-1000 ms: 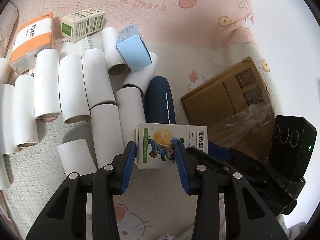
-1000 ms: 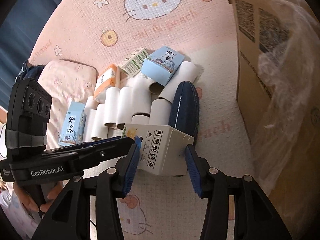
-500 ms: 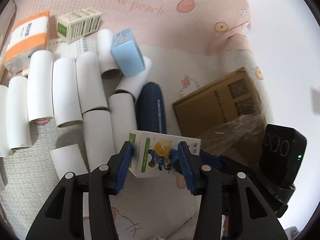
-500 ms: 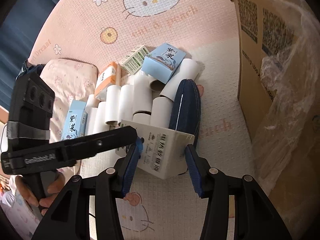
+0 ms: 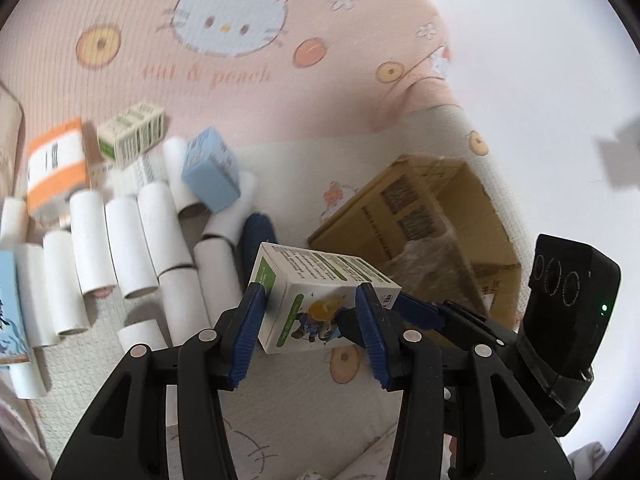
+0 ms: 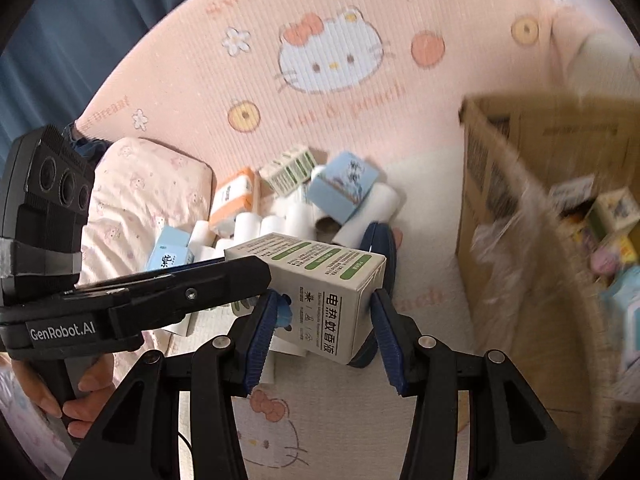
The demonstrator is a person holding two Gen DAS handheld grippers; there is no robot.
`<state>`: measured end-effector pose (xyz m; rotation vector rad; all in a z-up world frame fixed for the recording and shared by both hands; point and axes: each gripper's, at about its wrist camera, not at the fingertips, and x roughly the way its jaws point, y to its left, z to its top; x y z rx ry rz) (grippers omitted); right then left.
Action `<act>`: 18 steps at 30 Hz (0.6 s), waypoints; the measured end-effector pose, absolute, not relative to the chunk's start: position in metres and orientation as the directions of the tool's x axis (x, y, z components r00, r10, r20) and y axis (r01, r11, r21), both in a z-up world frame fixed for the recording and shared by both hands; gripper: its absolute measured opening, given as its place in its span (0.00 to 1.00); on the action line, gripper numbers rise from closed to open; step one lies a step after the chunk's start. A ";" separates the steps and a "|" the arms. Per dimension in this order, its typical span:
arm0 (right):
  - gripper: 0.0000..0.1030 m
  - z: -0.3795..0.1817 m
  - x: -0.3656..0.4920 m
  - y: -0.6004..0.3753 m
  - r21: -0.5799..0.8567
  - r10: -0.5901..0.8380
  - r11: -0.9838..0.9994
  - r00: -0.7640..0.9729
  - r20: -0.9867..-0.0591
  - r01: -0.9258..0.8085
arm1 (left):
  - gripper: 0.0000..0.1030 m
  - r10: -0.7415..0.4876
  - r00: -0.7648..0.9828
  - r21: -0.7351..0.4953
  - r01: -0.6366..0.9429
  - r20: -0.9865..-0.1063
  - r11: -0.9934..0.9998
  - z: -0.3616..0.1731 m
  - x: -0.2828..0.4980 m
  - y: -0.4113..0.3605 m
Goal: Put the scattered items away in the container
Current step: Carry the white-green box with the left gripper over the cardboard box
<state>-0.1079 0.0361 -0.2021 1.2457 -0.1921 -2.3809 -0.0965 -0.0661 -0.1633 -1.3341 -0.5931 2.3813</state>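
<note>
Both grippers are clamped on the same white and green carton (image 5: pixel 320 300), one at each end, and it hangs tilted in the air just short of the cardboard box (image 5: pixel 424 216) that serves as the container. The left gripper (image 5: pixel 308 332) has its blue pads on the picture end; its jaws have just been opening a little with the carton between them, though the pads look to be pressing on it. The right gripper (image 6: pixel 324 332) pinches the end with the printed characters.

My worry is the shared hold. If the two hands drift apart or twist against each other, the light carton could crush, or slip from the looser left pads and swing on the right ones. It could also catch the clear plastic liner (image 6: pixel 504 248) that slumps over the cardboard box's near wall and drag it inward, or hit the rim.

Beyond the cardboard box's left side, paper tubes (image 5: pixel 132 236), a dark blue case (image 5: pixel 256 232) and small cartons lie heaped on a cream quilted mat (image 5: pixel 304 396). A pink cartoon-cat panel (image 6: pixel 328 56) stands behind them, with a blue curtain (image 6: pixel 80 28) at its far left.
</note>
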 end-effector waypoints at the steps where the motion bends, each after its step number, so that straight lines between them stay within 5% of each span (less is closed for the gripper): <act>1: 0.45 -0.195 -0.105 0.037 0.304 -0.438 -0.895 -0.513 -0.738 0.327 | 0.49 0.482 -0.514 -0.508 -0.101 -0.710 -0.855 -0.155 -0.095 -0.063; 18: 0.45 -0.092 -0.081 0.103 0.151 -0.315 -0.947 -0.729 -0.608 0.283 | 0.49 0.530 -0.579 -0.415 -0.331 -0.620 -0.847 -0.058 -0.110 0.028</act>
